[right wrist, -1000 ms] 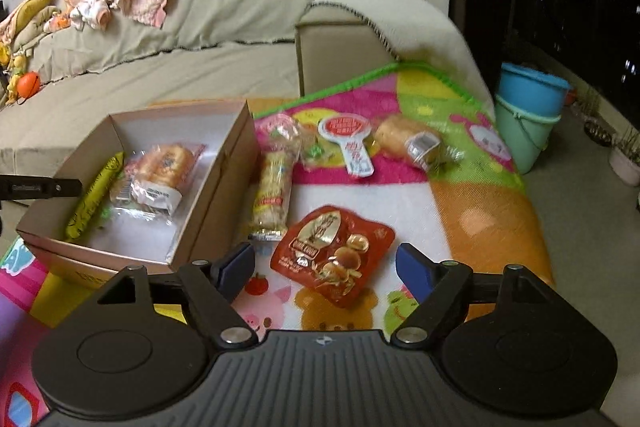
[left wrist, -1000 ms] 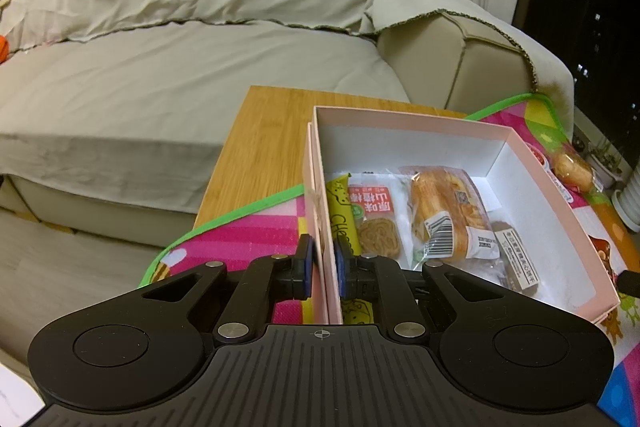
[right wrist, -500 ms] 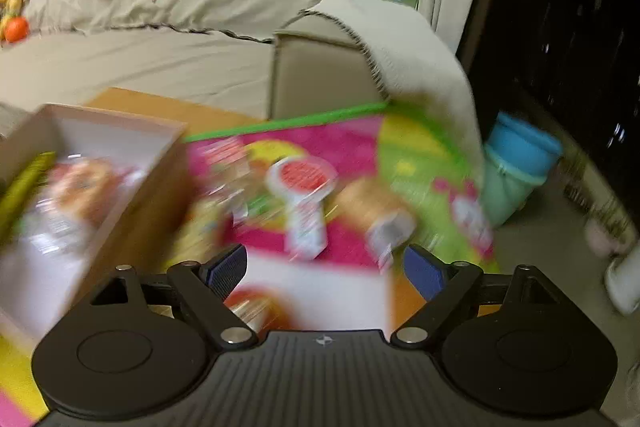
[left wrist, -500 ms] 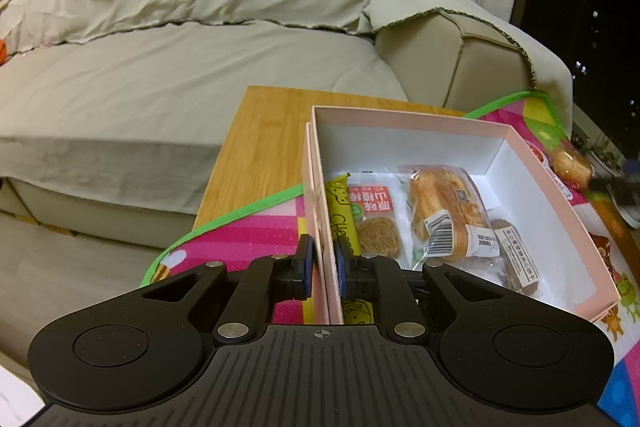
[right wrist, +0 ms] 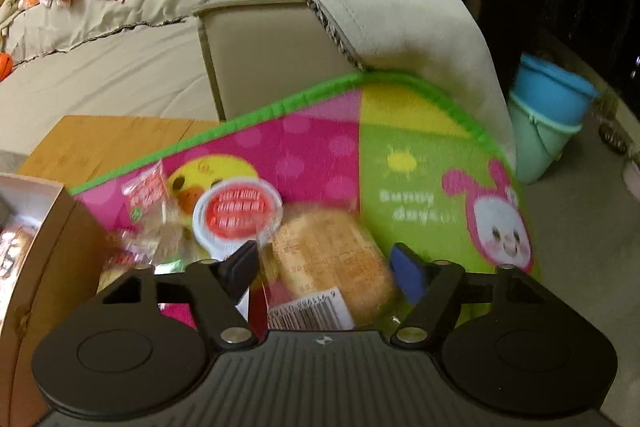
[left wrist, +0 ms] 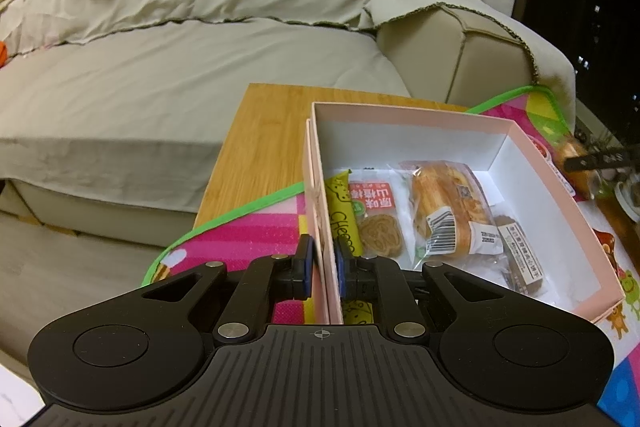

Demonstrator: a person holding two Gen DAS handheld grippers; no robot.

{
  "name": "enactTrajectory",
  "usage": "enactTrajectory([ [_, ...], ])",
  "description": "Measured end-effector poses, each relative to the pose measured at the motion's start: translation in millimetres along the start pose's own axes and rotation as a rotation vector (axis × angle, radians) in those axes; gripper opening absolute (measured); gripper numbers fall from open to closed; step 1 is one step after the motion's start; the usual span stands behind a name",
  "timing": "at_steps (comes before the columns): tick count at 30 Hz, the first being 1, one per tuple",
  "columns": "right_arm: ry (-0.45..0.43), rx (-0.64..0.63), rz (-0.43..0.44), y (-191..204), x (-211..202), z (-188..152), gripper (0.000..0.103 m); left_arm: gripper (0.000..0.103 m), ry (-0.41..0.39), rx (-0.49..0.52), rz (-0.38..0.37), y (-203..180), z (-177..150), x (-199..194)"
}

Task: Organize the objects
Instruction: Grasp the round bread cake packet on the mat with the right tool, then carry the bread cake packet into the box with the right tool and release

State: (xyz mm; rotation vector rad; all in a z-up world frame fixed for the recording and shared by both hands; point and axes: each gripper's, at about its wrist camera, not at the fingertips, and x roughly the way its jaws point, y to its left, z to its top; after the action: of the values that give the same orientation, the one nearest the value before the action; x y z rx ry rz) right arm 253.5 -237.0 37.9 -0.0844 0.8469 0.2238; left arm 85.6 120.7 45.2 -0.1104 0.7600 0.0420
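Snack packets (left wrist: 440, 215) in box (left wrist: 560, 195), box on mat (left wrist: 256, 227).

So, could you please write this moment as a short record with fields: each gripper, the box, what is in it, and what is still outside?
left gripper: shut on the near wall of the pink cardboard box
right gripper: open, astride the wrapped golden bread bun; contact cannot be told
box contents: yellow-green snack stick, red-label biscuit packet, wrapped pastry with barcode, dark wrapped snack
outside, on colourful cartoon mat: bun, round red-and-white lidded cup, small clear packets
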Motion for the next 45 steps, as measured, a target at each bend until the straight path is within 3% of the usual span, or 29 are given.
enactTrajectory([
  [3, -0.005, -0.018, 0.002, 2.6, -21.3, -14.1, 0.060, 0.013, -0.001, -0.005, -0.005, 0.4, 0.2, 0.6],
  [7, 0.010, 0.004, 0.019, 4.8, -56.2, -34.9, 0.059, 0.013, -0.004, -0.009, -0.007, 1.1, 0.2, 0.7],
  [16, -0.069, -0.023, 0.011, 32.1, -150.5, -88.0, 0.059, 0.013, -0.004, -0.012, -0.008, 1.6, 0.2, 0.4],
  [22, -0.061, -0.056, 0.090, 70.2, -194.6, -111.3, 0.059, 0.014, -0.004, -0.016, -0.012, 1.7, 0.8, -0.5],
  [28, -0.169, -0.090, 0.191, 107.4, -229.2, -89.2, 0.059, 0.014, -0.006, -0.020, -0.018, 3.0, 0.5, -0.4],
  [33, -0.271, -0.163, 0.250, 142.7, -234.9, -59.9, 0.059, 0.014, -0.004, -0.022, -0.023, 3.9, 1.2, -0.2],
  [38, -0.378, -0.318, 0.228, 183.2, -225.6, -43.9, 0.059, 0.014, -0.003, -0.023, -0.025, 3.6, 1.7, 0.1],
  [40, -0.383, -0.388, 0.236, 197.3, -216.1, -39.3, 0.059, 0.014, -0.003, -0.024, -0.027, 4.0, 1.4, 0.5],
  [42, -0.364, -0.452, 0.233, 210.1, -205.7, -39.6, 0.074, 0.014, -0.004, -0.024, -0.030, 4.2, 1.1, 0.5],
  [45, -0.341, -0.482, 0.240, 217.3, -197.9, -44.2, 0.078, 0.014, -0.003, -0.020, -0.031, 4.4, 1.3, 0.4],
])
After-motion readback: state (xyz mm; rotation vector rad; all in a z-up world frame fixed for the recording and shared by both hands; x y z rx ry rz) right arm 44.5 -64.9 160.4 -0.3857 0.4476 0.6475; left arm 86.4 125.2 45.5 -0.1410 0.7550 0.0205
